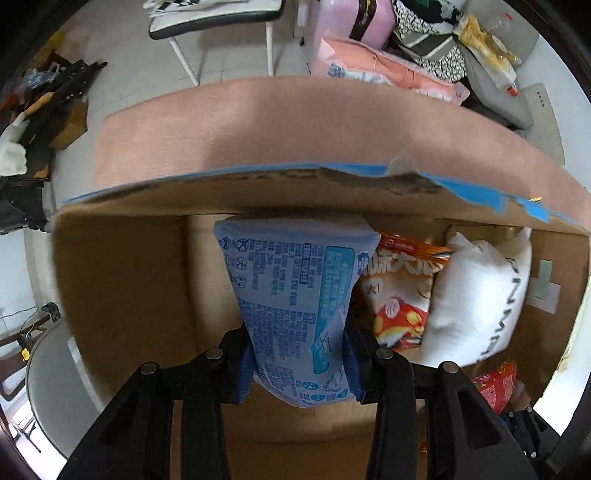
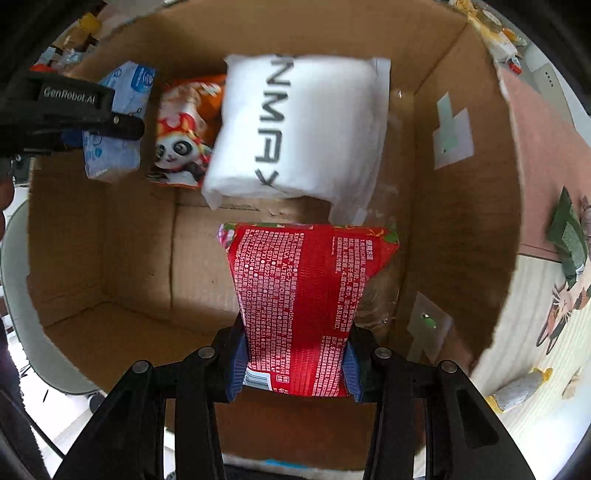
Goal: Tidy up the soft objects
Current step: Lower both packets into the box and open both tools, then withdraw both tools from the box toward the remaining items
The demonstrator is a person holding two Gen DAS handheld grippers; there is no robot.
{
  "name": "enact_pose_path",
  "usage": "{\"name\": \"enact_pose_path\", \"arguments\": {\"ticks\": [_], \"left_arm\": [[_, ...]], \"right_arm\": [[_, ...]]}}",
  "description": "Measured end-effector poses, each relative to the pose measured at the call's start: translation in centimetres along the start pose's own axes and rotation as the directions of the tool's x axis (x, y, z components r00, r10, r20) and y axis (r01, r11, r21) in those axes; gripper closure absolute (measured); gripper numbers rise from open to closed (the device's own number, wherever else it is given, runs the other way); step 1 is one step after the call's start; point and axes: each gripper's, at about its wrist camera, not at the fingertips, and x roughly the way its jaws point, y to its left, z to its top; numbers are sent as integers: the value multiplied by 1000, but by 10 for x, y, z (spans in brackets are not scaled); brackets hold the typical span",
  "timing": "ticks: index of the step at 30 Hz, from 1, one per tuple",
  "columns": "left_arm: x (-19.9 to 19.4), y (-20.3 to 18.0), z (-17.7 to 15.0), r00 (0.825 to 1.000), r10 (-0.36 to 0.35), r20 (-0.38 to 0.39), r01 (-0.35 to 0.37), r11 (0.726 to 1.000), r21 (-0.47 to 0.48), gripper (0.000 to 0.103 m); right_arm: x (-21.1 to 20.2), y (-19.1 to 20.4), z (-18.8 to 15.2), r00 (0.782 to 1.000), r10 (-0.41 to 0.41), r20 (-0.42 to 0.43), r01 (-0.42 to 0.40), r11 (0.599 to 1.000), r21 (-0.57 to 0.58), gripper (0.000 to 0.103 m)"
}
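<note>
Packs fill both grippers. The left gripper (image 1: 299,365) is clamped on a pale blue pack (image 1: 295,302) covered in blue print, pinched at its waist so it bulges above and below the fingers; it hangs inside the cardboard box (image 1: 122,280), near the far wall. The right gripper (image 2: 295,365) squeezes a red pack (image 2: 306,295) with white lettering (a barcode shows at its lower corner), held over the box floor by the right-hand wall.

Deeper in the box, an orange pack (image 2: 184,129) with a cartoon panda leans between the blue pack and a plump white pack (image 2: 299,125) marked with dark letters; the three stand side by side, touching. White labels (image 2: 452,136) stick to the right wall.

Beyond the box's torn, blue-taped rim lies a pink rug (image 1: 280,129) on a pale tiled floor. Farther off stand a white-legged chair (image 1: 218,22) and a heap of bedding and bags (image 1: 424,48), too jumbled to sort out. The blue pack's top is hidden under the box flap, and its print is too small to read.
</note>
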Motion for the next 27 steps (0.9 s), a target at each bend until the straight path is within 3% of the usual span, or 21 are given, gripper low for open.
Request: {"name": "enact_pose_path", "arguments": {"ticks": [5,7,8,10,12,14,16,17,27], "left_arm": [[5,0,3,1000,9,-9,-9,1000,6,58],[2,4,2,1000,-5,-18,5,1000,-12,53],[-3,6,1,1000,-21,-13,20,999,-26,48],[-14,8,-2,999,-25,20,25,999,-20,37],[-30,9,-8,998,-29,49,30,999,-15,13],[-44,9,-15,996,-36,78,37,999,-12,7],[-55,10,-20,994,-39,97,40,999,-8,6],[-62,11,-27,993,-45,108,45,999,-4,6],[-117,7,-111,962,-6,274,5,1000,2,6]], "right_arm": [[15,7,5,998,-15,-53,16,1000,8,56],[14,7,8,998,3,-57,-1,1000,21,42],[11,7,7,999,6,-50,-5,1000,28,22],[1,10,6,999,17,-30,-16,999,31,20],[-7,12,4,1000,7,-15,-7,999,32,19],[-20,14,2,1000,-2,5,2,999,37,16],[-31,15,-3,999,-12,32,11,999,39,2],[-36,14,-6,999,-15,46,13,999,41,0],[-92,5,-39,982,-27,188,11,996,83,0]]}}
